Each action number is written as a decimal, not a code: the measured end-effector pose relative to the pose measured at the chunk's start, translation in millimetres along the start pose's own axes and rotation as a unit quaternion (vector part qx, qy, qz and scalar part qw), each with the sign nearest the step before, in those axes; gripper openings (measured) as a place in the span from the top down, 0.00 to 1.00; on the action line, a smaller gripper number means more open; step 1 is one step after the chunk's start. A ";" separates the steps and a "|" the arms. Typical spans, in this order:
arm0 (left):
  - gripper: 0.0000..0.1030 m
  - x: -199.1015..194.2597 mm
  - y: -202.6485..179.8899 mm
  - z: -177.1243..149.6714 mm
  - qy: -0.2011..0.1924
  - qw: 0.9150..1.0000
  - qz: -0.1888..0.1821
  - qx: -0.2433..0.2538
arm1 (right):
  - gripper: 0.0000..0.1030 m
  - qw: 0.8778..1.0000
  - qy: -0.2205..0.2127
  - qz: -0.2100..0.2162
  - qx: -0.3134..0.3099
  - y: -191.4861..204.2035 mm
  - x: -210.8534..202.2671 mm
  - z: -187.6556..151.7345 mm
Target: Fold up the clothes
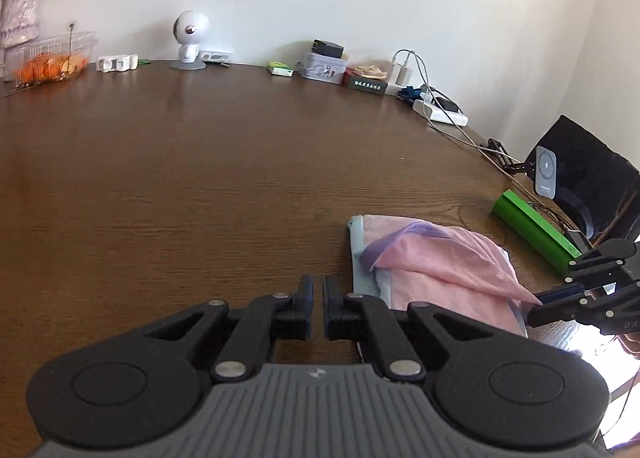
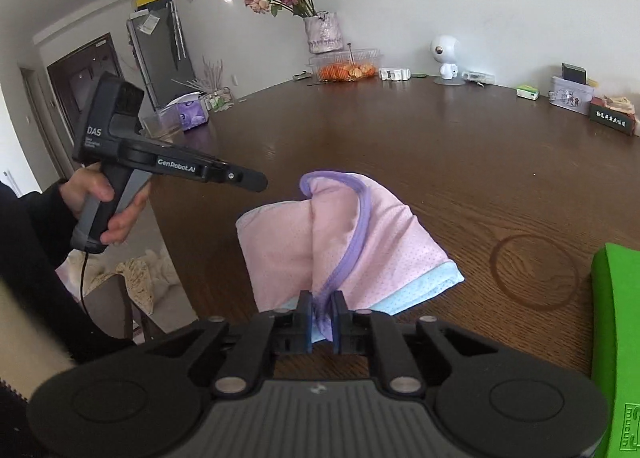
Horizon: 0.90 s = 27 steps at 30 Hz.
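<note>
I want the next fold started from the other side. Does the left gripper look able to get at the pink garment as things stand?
Probably yes. The left gripper is shut on nothing, and only bare table lies between it and the near edge of the pink garment. The right gripper pinches the opposite end, out of its way.

Green box (image 2: pixel 618 338): cut off by the right and bottom edges of the right wrist view; its end lettering too small to read.
Pink garment (image 1: pixel 440 270): near edge hidden behind the left gripper (image 1: pixel 318 300) in the left wrist view.
Right gripper (image 1: pixel 538 304): body cut off at the right edge of the left wrist view.
Fruit container (image 1: pixel 50 57): blurred; contents only an orange mass.
Vase (image 1: pixel 18 13): cut by the left edge, flowers mostly out of view.
Person's sleeve (image 2: pixel 36 242): runs off the left edge of the right wrist view.
</note>
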State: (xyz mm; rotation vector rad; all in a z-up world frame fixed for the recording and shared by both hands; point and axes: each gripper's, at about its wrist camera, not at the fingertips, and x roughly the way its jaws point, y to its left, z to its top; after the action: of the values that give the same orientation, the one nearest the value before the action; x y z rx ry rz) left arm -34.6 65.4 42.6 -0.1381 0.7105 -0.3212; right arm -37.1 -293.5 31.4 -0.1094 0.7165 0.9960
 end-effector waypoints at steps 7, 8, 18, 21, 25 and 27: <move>0.54 23.9 -46.0 45.9 -0.050 0.997 -0.039 0.047 | 0.57 0.987 -0.105 -0.014 0.118 -27.3 11.8 24.1; 0.54 30.8 -53.5 49.3 -0.047 0.997 -0.036 0.055 | 0.58 0.987 -0.094 -0.037 0.124 -29.9 23.1 24.8; 0.46 55.7 -58.6 45.4 0.011 0.997 -0.057 0.053 | 0.94 0.991 -0.058 0.123 0.006 16.2 33.7 16.3; 0.43 61.2 -62.5 38.7 0.034 0.995 -0.051 0.072 | 0.77 0.989 -0.072 0.127 -0.011 21.2 21.9 16.2; 0.43 62.2 -61.1 23.7 0.066 0.993 -0.040 0.091 | 0.49 0.988 -0.105 0.089 0.067 -11.7 12.9 15.6; 0.43 58.0 -55.2 13.2 0.082 0.992 -0.044 0.081 | 0.51 0.990 -0.100 0.051 0.088 -19.2 12.8 11.8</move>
State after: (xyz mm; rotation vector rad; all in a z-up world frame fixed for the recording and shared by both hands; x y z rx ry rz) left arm 2.1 -5.9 29.5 0.0104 0.8382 -0.4773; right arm -11.6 -290.2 28.3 0.1800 0.6271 1.0198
